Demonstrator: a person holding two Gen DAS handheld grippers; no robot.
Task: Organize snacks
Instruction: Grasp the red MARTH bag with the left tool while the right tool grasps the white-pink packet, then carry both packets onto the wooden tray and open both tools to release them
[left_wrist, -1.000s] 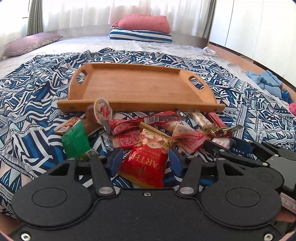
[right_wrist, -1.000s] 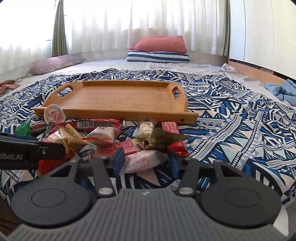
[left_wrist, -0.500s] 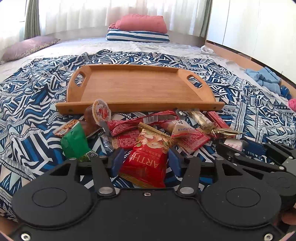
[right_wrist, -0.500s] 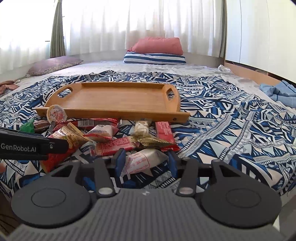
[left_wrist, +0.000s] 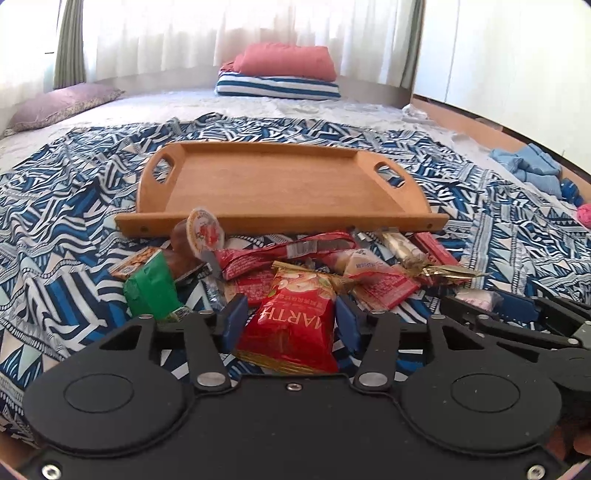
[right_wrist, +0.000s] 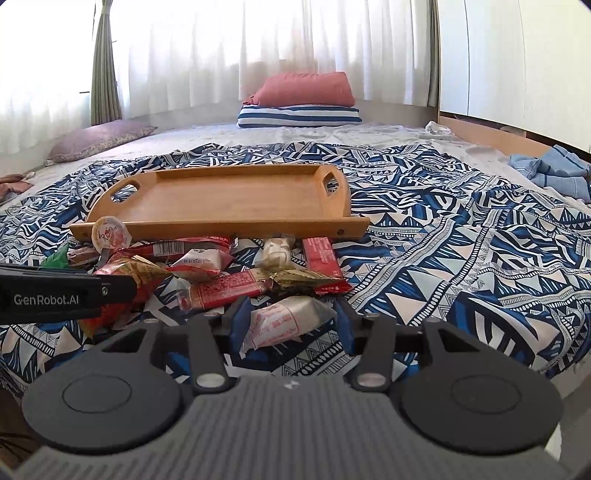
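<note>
A pile of wrapped snacks lies on the patterned blanket in front of an empty wooden tray (left_wrist: 280, 184), also in the right wrist view (right_wrist: 229, 199). My left gripper (left_wrist: 290, 323) is open, its blue pads either side of a red nut bag (left_wrist: 291, 328) that still rests on the blanket. My right gripper (right_wrist: 291, 323) is open around a pale pink-printed packet (right_wrist: 284, 321) lying on the blanket. The left gripper's body (right_wrist: 55, 295) shows at the left of the right wrist view. A jelly cup (left_wrist: 205, 232) and a green packet (left_wrist: 151, 291) lie left.
Red bars (right_wrist: 321, 258) and a gold-wrapped sweet (right_wrist: 295, 275) lie between the packets and the tray. Pillows (left_wrist: 280, 74) are at the far end of the bed. Blue clothes (right_wrist: 550, 170) lie at the right edge. White wardrobe doors stand right.
Both grippers have pulled back slightly and tilted up; the tray sits farther off and more of the room shows. Both stay open around the same packets.
</note>
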